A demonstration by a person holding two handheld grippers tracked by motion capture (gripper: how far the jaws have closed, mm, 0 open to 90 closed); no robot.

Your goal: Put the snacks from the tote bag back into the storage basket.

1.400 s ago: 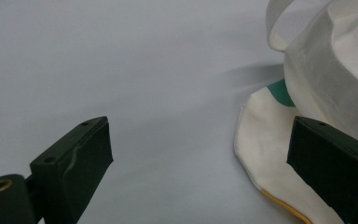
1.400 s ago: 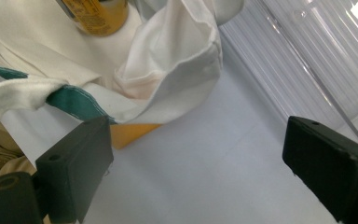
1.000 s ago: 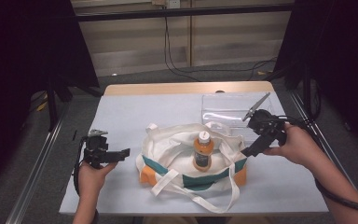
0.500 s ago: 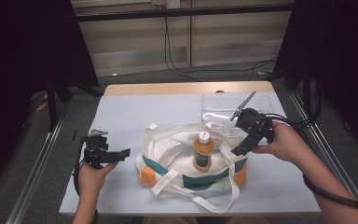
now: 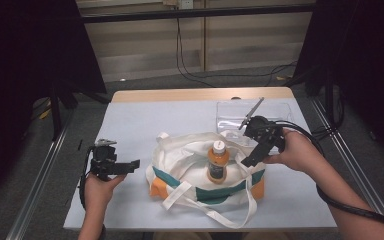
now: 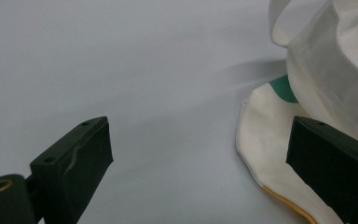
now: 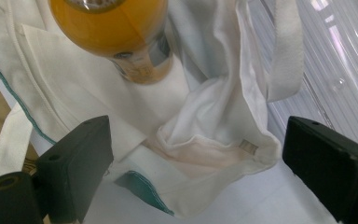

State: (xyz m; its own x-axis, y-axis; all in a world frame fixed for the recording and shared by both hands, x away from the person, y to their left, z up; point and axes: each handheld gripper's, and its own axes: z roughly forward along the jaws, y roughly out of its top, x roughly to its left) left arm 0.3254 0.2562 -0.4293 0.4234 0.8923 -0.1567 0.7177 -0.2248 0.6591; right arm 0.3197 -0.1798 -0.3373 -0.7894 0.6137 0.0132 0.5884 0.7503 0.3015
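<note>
White canvas makes up the tote bag (image 5: 200,165), trimmed in teal and orange, which lies slumped open near the front middle of the pale blue table (image 5: 145,120). An orange juice bottle (image 5: 218,162) with a white cap stands upright inside it, and the bag's straps trail toward the table's front edge. The right gripper (image 5: 247,161) hangs over the bag's right rim, its jaws wide apart and holding nothing; in the right gripper view they straddle a crumpled corner of the bag's mouth, with the bottle (image 7: 116,32) just beyond. A clear plastic tray (image 5: 275,112) sits behind the bag, just beside its far right edge. The left gripper (image 5: 134,164) rests off the bag's left end, near it but not touching, its jaws spread over bare table and empty, with the bag's edge (image 6: 270,135) by one jaw.
</note>
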